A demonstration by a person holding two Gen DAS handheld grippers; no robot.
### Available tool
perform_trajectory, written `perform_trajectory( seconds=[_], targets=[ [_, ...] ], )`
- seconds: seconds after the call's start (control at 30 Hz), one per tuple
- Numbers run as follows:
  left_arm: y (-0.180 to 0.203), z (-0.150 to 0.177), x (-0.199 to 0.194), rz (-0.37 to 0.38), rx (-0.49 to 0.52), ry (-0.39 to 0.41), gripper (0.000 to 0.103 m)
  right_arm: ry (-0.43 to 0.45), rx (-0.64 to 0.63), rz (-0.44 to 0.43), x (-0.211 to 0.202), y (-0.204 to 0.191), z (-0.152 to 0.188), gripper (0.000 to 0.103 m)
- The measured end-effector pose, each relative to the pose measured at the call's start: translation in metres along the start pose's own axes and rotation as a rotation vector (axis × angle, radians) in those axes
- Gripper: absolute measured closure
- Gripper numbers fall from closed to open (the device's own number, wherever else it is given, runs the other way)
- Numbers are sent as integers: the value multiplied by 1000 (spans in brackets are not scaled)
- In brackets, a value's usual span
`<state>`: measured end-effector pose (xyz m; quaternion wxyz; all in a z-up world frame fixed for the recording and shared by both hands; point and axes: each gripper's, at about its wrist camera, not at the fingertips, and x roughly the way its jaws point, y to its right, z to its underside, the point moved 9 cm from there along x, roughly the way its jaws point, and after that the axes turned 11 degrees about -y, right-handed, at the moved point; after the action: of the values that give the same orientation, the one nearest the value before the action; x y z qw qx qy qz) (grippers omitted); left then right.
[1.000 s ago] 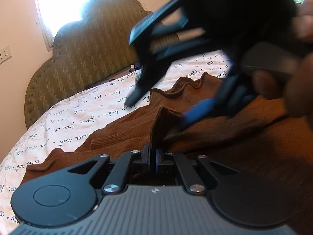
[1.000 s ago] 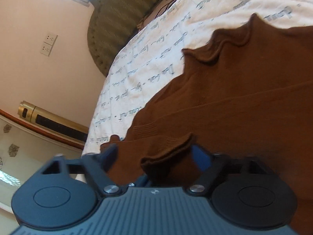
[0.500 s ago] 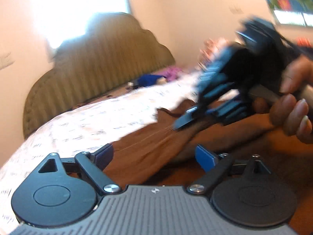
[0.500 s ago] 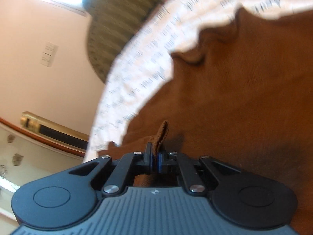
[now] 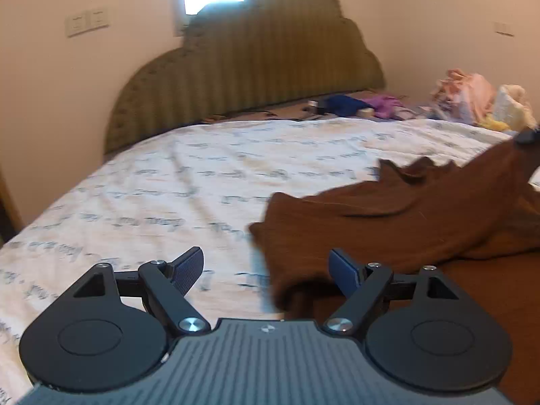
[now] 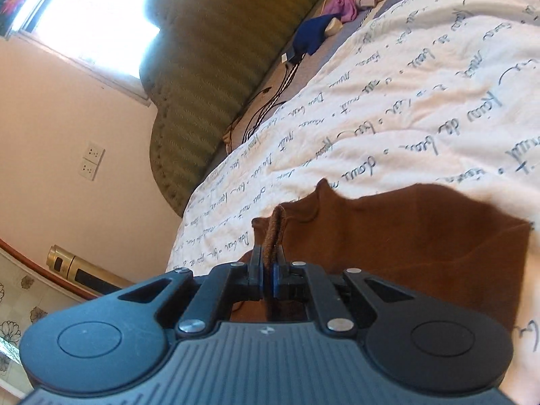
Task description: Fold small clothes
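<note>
A brown knit sweater (image 5: pixel 388 222) lies on the white bedsheet with script print (image 5: pixel 202 182). In the left wrist view my left gripper (image 5: pixel 266 266) is open and empty, low over the sheet, with the sweater's near fold just inside its right finger. In the right wrist view my right gripper (image 6: pixel 268 270) is shut on a ribbed edge of the sweater (image 6: pixel 405 236), which stands up between the pads. The garment is lifted and folded over itself on the right.
An olive padded headboard (image 5: pixel 256 67) stands at the far end of the bed. Loose clothes (image 5: pixel 378 104) and a pile of pale items (image 5: pixel 479 98) lie by it at the right. Cables (image 6: pixel 266 101) run along the bed's head.
My left gripper let go of the sweater, opened, and drew back to the left. My right gripper closed on the sweater's edge and carried it across to the right.
</note>
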<state>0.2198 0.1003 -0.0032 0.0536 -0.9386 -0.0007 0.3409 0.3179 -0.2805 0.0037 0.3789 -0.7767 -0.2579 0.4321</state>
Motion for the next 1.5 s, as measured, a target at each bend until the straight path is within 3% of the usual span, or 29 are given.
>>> perform_trajectory(
  seconds=[0.07,0.2,0.27,0.4,0.53,0.57,0.6,0.67,0.73,0.83,0.93,1.13,1.3,1.5],
  targets=[
    [4,-12,6,123,-78,-11,22,8,0,1,-10,4,0,98],
    [-22,-37,41,293,-386,-79,15,1,27,57,-21,33,4,98],
    [-31,-37,68,279,-465,-173,19,2,40,137,-21,56,6,98],
    [-47,-20,101,288,-573,-293,19,22,135,150,-26,94,7,98],
    [-48,-21,100,320,-559,-283,20,-9,102,187,-20,97,14,98],
    [-45,-23,101,319,-541,-281,27,-12,97,189,-18,98,15,98],
    [-42,-24,104,314,-518,-287,47,-11,100,186,-17,99,16,98],
    [-34,-23,112,307,-478,-326,75,-8,114,177,-17,103,17,98],
    [-33,-23,115,316,-484,-334,75,-3,126,165,-18,107,16,98],
    [-42,-28,116,408,-579,-330,74,16,123,160,-25,107,11,98],
    [-51,-22,122,487,-663,-347,66,40,122,149,-35,106,3,98],
    [-49,-23,123,478,-653,-347,66,-31,119,131,-26,105,10,95],
    [-50,-21,123,487,-654,-353,66,-24,112,101,-27,101,13,89],
    [-58,-17,127,522,-723,-359,66,-76,94,116,-21,102,19,89]
  ],
)
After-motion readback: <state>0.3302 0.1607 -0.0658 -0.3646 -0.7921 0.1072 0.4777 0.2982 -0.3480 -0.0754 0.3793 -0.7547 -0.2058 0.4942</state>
